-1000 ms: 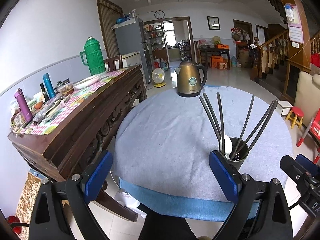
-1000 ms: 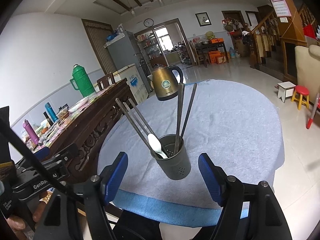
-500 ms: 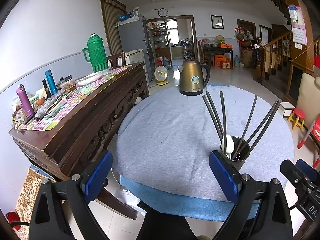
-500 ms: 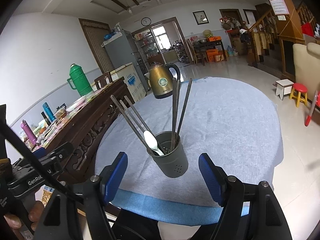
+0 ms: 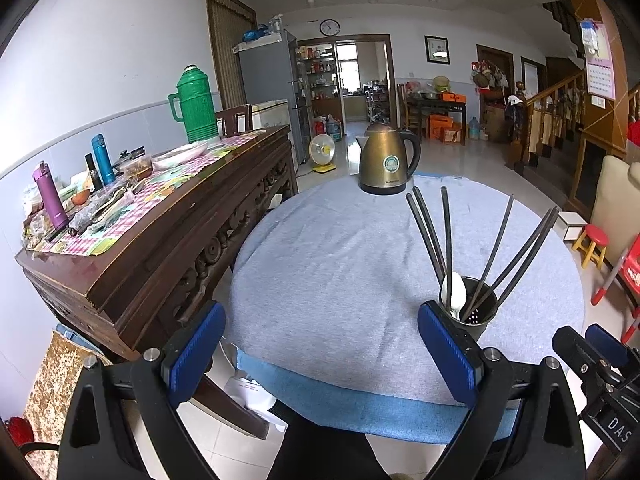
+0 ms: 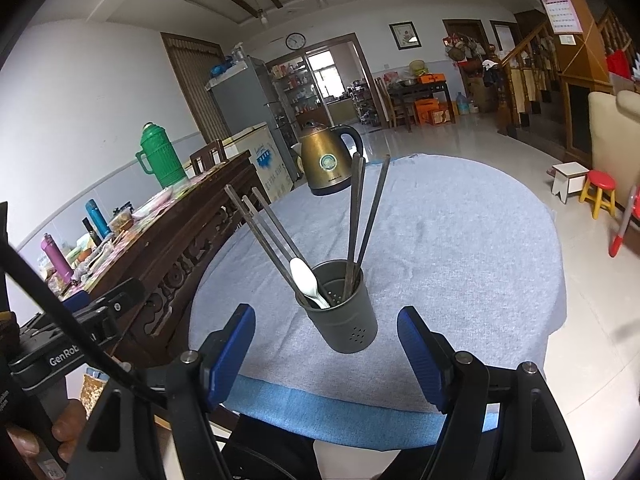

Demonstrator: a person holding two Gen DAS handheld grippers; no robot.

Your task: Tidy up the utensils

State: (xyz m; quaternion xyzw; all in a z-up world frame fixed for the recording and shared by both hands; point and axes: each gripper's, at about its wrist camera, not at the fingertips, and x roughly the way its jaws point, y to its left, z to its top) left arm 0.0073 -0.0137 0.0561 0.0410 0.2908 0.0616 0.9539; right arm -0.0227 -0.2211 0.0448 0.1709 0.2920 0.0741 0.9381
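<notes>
The left gripper (image 5: 320,356) is hovering off the near edge of the round table covered in grey-blue cloth (image 5: 340,264), jaws standing apart and empty. Near that edge, the dark grey perforated metal holder (image 6: 342,316) is standing upright, carrying black chopsticks (image 6: 354,220) and a white plastic spoon (image 6: 306,280). The right gripper (image 6: 326,356) is facing it, jaws apart, not touching.

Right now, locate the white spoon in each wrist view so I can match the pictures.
Left wrist: white spoon lower right, in the dark holder, just past the right blue pad.
Right wrist: white spoon centre, inside the holder, leaning left.
Shared landmark: brass kettle at the table's far edge.
</notes>
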